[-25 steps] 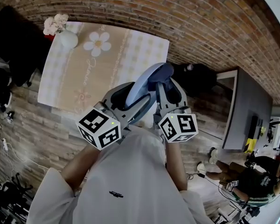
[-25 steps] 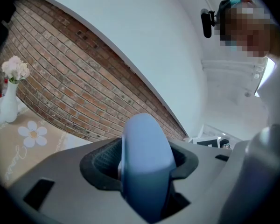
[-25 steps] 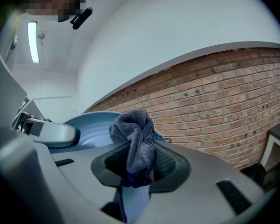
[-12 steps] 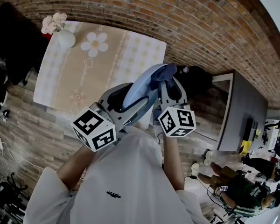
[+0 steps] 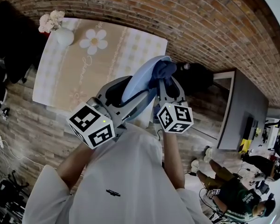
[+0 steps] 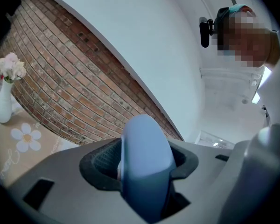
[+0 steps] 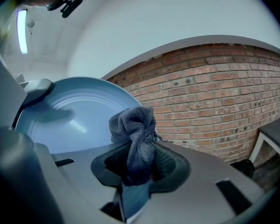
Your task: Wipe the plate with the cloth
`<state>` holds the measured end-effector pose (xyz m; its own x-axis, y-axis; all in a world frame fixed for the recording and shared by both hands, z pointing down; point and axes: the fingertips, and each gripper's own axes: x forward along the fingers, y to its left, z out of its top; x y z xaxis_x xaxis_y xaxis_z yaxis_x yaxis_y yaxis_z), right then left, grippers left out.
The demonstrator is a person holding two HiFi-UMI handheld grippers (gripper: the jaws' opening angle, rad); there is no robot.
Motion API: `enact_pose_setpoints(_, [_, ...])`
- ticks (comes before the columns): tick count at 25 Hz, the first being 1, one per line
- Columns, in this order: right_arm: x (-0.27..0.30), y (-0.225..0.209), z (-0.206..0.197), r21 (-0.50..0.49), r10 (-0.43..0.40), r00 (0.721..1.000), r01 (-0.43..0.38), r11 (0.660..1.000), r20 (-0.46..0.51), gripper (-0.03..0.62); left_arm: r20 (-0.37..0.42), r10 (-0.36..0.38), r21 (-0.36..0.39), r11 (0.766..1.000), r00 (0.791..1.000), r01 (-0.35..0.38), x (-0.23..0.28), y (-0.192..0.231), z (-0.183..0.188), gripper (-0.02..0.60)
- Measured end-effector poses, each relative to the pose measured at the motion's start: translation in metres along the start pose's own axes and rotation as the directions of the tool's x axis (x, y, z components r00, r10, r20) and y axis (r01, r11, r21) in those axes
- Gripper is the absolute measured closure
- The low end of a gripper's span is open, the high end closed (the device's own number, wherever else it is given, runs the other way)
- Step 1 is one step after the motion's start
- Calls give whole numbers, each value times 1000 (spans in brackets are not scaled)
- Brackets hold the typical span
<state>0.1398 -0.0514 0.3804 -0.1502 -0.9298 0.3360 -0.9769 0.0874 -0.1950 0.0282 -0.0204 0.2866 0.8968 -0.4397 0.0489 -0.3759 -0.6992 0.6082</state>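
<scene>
Against brick (image 7: 214, 97): one plate (image 7: 70, 115) tight in left claw (image 6: 142, 164), one cloth (image 7: 135, 132) in right claw (image 7: 140, 167).

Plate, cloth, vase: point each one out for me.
plate (image 7: 70, 118), right gripper view, on its blue inner face.
cloth (image 7: 136, 127), right gripper view, on its bunched top.
vase (image 5: 64, 37), head view, on its white body.

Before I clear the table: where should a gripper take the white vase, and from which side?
Probably the narrow neck of the vase, just under the flowers, coming in level from the side. It stands upright, the blooms block the top, and the rounded body below looks wider and harder to clamp.
</scene>
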Motion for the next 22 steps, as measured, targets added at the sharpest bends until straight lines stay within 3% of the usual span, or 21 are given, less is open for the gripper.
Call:
enact_pose_setpoints(10, [0, -3, -38, 8, 2, 996, -2, 1000, -90, 473, 8, 3, -18, 1000, 1000, -3, 18, 14, 8, 339])
enact_pose_setpoints(22, [-3, 24, -60, 47, 65, 989, -59, 997, -136, 473, 31, 46, -41, 998, 998, -45, 31, 33, 16, 339])
